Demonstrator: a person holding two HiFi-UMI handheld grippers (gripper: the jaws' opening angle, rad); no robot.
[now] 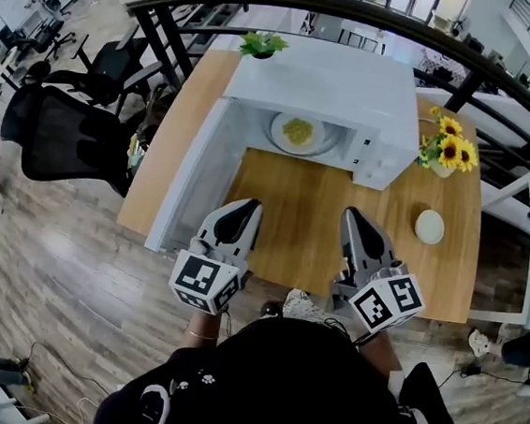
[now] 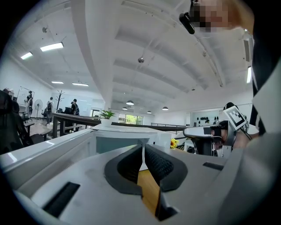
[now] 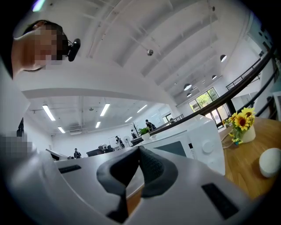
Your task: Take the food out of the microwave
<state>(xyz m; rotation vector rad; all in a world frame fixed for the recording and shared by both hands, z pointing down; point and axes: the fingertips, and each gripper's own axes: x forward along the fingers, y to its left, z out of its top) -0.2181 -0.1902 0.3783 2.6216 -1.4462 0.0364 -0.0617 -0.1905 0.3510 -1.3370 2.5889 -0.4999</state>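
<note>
Wood of the table [image 1: 291, 233] carries a white microwave [image 1: 338, 96], with its door [image 1: 185, 184] swung open at its left side. Head view: the plate [image 1: 303, 135] with the yellow food [image 1: 298, 130] sits inside the microwave cavity, straight ahead of both tools. The left gripper [image 1: 245, 206] and the right gripper [image 1: 354, 216] are over the table in front of the microwave, well short of the opening. Each lines up with one edge of the cavity and points toward it, and neither is clearly nearer. The plate is round, so no long axis governs the approach. A potted plant [image 1: 262, 43] stands behind the microwave, sunflowers [image 1: 450, 151] to its right and a small white dish [image 1: 429, 226] in front of its right end. None of them lies between the tools and the plate, and the open door borders the left gripper's path. Left gripper view: the jaws are closed together with nothing between them. The microwave front lies ahead, but the food cannot be made out, probably because the jaws mask it. Right gripper view: the jaws meet at the tips, empty, with the microwave control panel ahead and to the right.
</note>
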